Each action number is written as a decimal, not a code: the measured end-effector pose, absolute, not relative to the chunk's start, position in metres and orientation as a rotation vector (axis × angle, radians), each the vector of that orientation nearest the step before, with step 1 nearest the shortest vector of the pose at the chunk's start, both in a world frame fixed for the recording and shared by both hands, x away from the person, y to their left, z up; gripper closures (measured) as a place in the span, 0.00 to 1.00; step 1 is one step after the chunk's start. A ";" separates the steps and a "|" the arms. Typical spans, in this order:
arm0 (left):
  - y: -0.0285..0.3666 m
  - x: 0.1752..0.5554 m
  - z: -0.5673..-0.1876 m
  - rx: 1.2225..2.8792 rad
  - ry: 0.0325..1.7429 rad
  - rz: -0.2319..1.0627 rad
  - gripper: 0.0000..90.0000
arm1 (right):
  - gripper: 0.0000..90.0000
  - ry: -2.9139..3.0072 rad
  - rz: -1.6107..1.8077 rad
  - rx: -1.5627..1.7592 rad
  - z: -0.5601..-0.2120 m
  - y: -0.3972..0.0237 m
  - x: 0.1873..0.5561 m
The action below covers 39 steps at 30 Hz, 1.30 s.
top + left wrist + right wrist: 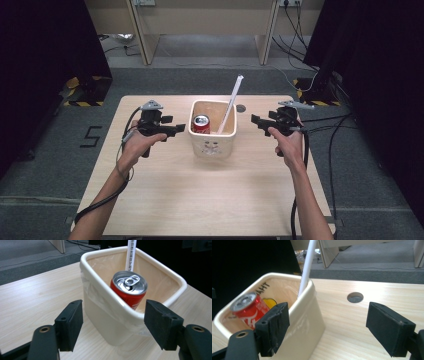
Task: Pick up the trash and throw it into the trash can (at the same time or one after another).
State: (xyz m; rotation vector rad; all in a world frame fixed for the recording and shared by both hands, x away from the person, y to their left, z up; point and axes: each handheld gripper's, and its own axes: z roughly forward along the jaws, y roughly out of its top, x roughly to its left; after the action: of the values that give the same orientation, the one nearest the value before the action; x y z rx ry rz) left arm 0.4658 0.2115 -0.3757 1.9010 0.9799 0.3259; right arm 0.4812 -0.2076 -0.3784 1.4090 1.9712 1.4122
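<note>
1. Right now both grippers stand apart from the bin (214, 145) at frame centre: the left gripper (176, 130) just left of it, the right gripper (256, 121) just right, each with jaws spread and nothing between the pads.
2. Judging by that, the items are dropped and the step is backing away; draw each hand straight outward, level, so no jaw clips the rim or tips the bin.
3. Inside, the can (129, 288) lies against the bin's left wall, tilted, top up, its long axis leaning toward the upper left in the left gripper view.
4. Next to it, the straw (230, 102) stands in the bin's right half, its long axis slanting up to the upper right, the top well above the rim.
5. Keep the right hand low to miss the straw.
</note>
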 end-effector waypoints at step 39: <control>0.243 0.403 -0.451 1.936 0.994 0.390 0.21 | 0.19 2.124 1.018 1.239 -0.436 -0.213 0.393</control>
State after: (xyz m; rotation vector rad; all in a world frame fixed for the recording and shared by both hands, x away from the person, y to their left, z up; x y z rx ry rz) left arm 0.4027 0.2433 -0.4509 1.9359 0.9945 0.3901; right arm 0.3931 -0.2131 -0.4358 1.2390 2.1240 1.0176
